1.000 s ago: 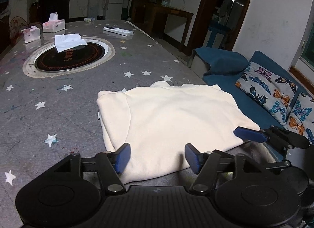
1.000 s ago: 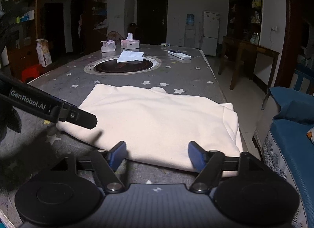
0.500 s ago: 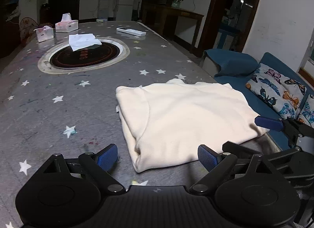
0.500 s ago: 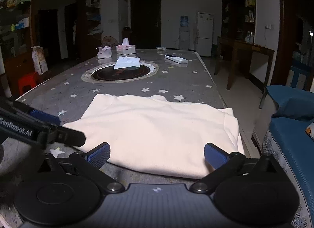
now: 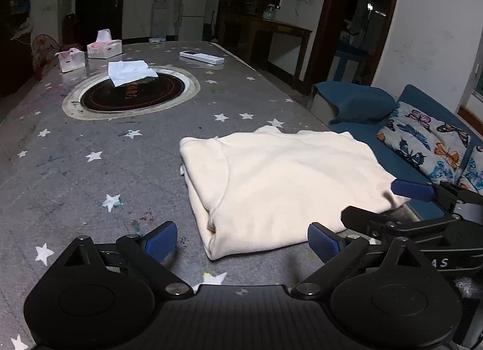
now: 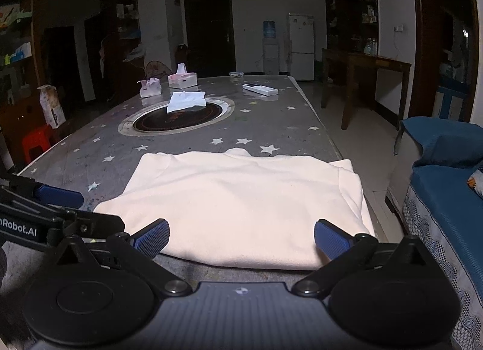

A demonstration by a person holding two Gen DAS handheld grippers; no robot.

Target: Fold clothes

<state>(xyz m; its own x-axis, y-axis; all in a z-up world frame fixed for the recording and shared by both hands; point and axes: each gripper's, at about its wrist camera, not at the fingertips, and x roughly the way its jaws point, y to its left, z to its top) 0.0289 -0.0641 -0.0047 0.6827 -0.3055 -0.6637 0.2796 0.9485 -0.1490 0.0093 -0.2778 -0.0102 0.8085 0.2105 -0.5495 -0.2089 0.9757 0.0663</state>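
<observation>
A cream garment [image 5: 286, 178] lies folded into a thick rectangle near the front right edge of the table. In the left wrist view my left gripper [image 5: 241, 240] hangs at its near left corner. Its jaws are opening; the corner lies between the pads, which do not press on it. My right gripper [image 6: 241, 237] stands open over the garment [image 6: 241, 196], whose near edge lies between its spread pads, untouched. Each gripper shows in the other's view: the right gripper [image 5: 380, 202] by the garment's right corner, the left gripper [image 6: 87, 209] at its left corner.
The table [image 5: 90, 169] has a grey cloth with white stars. Farther back are a round dark inset [image 5: 129, 93] with a white cloth [image 5: 129, 74], two tissue boxes [image 5: 104, 48] and a remote [image 5: 201, 56]. A blue sofa with a butterfly cushion [image 5: 422, 135] stands beyond the right edge.
The jaws of both grippers have spread wide apart. In the left wrist view the garment has shifted towards the right of the picture. The garment itself lies as before.
</observation>
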